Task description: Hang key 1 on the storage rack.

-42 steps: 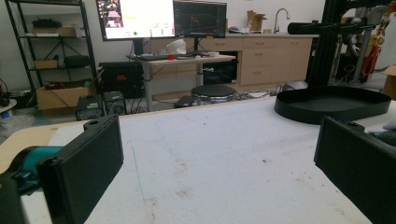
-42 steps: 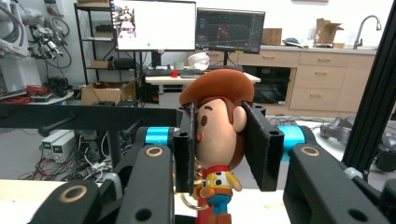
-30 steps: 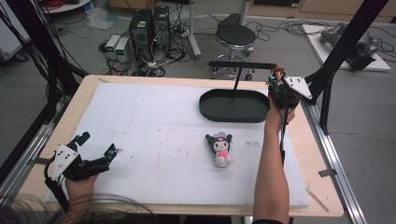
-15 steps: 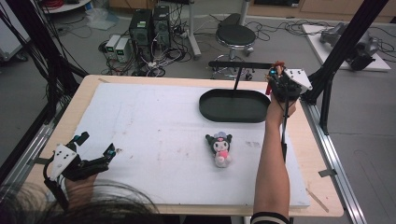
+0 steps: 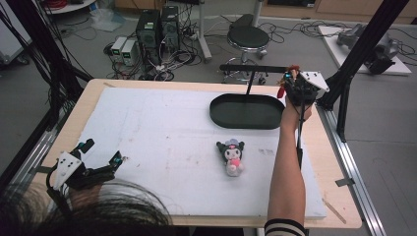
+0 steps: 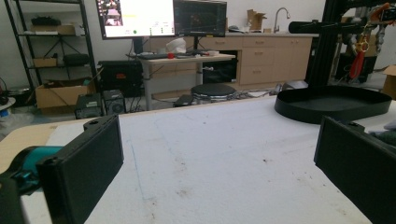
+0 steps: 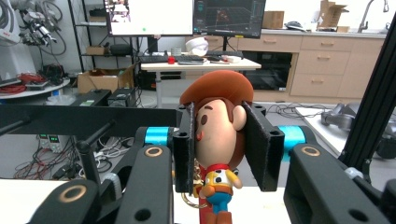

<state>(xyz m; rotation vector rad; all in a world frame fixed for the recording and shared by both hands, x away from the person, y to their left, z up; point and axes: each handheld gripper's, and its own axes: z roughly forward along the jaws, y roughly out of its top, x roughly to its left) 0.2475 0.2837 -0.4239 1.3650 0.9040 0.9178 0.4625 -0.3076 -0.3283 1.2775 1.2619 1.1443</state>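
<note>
Right gripper (image 7: pixel 218 149) pinches the cowboy figure (image 7: pixel 215 140) by its head, raised at the tray's (image 5: pixel 246 120) far-right end, likely about to lower it in; left gripper (image 5: pixel 101 160) rests spread near-left.

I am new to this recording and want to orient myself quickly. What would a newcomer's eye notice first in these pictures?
Most striking is the cowboy doll, clamped by its head between the jaws of the right gripper, held up beyond the far right corner of the table. Next comes the small plush toy lying alone on the white mat, a little nearer than the black oval tray. The left gripper sits open and empty at the near left.
</note>
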